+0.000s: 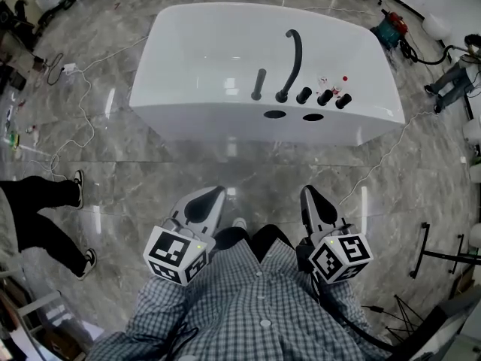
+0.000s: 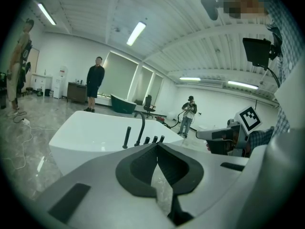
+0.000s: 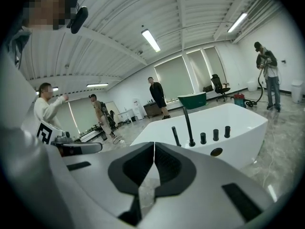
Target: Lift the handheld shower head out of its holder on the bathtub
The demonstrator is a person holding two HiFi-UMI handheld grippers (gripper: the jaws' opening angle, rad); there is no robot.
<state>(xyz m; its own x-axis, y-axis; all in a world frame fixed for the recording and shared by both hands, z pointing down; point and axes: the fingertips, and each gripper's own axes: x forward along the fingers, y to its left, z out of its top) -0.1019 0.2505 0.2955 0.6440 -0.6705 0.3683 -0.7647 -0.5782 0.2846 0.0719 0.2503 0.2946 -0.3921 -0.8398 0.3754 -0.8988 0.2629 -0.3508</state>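
Approach step: the left hand-held gripper (image 1: 213, 193) and right hand-held gripper (image 1: 308, 192) are closed, empty, well short of the bathtub (image 1: 188, 51). The shower head (image 1: 258, 84) stands in its holder on the bathtub's near rim. Next, one gripper likely needs to reach it and open.

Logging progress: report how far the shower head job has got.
Done: nothing; the handheld shower head stands unlifted on the bathtub. In hand: nothing; left gripper and right gripper are shut, empty, short of it. Left: reach, grasp, lift.
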